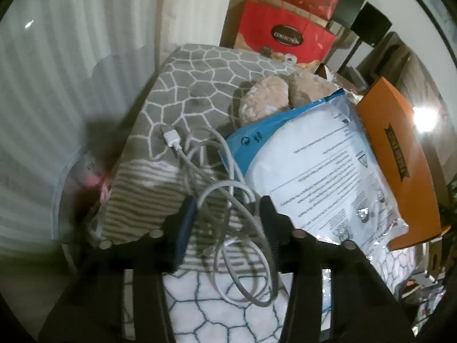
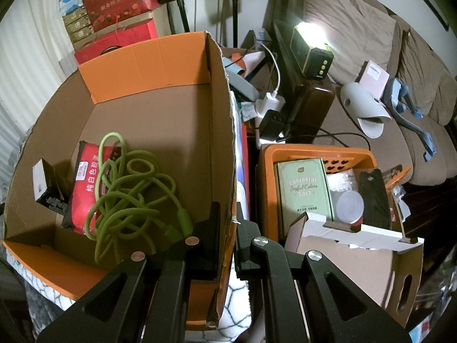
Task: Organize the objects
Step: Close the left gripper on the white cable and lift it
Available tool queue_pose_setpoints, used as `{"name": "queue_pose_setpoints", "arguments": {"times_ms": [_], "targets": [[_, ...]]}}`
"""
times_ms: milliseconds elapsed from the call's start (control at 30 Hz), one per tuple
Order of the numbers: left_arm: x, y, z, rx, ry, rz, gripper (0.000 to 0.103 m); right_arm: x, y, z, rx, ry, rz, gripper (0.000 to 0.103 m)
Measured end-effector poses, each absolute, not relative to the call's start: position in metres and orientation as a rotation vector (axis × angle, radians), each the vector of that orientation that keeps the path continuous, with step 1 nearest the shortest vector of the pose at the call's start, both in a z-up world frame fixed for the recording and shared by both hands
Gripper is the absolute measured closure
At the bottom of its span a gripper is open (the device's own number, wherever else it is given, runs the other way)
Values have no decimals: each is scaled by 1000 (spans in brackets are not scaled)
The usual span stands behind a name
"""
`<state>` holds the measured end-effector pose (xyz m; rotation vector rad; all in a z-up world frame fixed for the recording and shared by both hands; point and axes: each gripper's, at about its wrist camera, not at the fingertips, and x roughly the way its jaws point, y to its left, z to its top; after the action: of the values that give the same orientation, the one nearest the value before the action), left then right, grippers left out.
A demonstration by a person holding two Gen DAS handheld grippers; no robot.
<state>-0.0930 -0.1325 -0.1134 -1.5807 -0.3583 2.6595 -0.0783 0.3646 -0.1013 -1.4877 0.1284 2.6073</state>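
Note:
In the left wrist view a coiled white USB cable [image 1: 228,200] lies on a grey patterned blanket [image 1: 205,80]. My left gripper [image 1: 228,208] is open, its fingers on either side of the cable's loops. In the right wrist view an orange cardboard box [image 2: 148,57] holds a green cable [image 2: 128,188], a red packet [image 2: 85,183] and a small black box [image 2: 45,188]. My right gripper [image 2: 228,214] is shut on the box's right wall [image 2: 222,131].
A white and blue plastic bag [image 1: 328,165], two stones [image 1: 265,97] and the orange box's side [image 1: 400,165] lie right of the cable. Red gift boxes [image 1: 285,34] stand behind. An orange basket [image 2: 328,183], a white carton [image 2: 357,251] and a brown sofa [image 2: 371,43] are right of the box.

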Motion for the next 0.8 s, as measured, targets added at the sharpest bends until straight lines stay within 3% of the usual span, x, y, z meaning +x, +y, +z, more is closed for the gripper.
{"name": "queue_pose_setpoints", "arguments": {"times_ms": [300,800], "targets": [[-88,-142,-96,-1512,-389,2712,68,-78,365,-102,-1488,128,2607,96],[-98,-120,-19,-1298,-338,2766,69,-78,364,-101,-1488,131,2610,96]]}}
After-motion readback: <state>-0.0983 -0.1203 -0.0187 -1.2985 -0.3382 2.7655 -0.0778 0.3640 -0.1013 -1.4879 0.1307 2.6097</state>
